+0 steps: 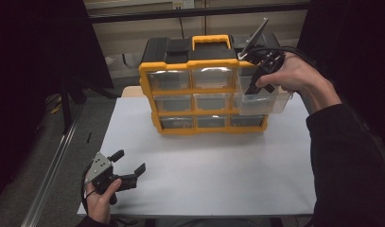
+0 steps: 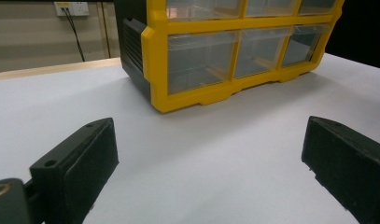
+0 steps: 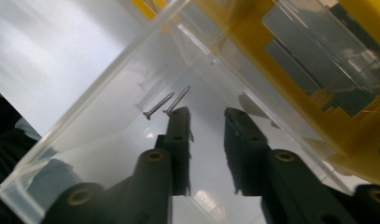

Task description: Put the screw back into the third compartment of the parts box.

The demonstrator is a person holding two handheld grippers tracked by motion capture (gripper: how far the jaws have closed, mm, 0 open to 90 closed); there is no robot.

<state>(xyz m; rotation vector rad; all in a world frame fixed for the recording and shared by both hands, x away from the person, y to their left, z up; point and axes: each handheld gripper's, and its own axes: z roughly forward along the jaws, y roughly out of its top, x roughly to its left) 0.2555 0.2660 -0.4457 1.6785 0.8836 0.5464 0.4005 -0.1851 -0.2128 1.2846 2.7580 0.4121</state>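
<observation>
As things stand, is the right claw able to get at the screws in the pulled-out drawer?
Probably yes: the right claw is already inside the open-topped clear drawer, jaws parted, with the screws lying loose by its tips and nothing between.

Dim room with dark edges, bright glare on the white table point(image 1: 204, 170), soft focus

We see a workshop or lab: a yellow parts organizer point(image 1: 199, 90) on a white table point(image 1: 204, 175), a wall socket point(image 2: 71, 8).
</observation>
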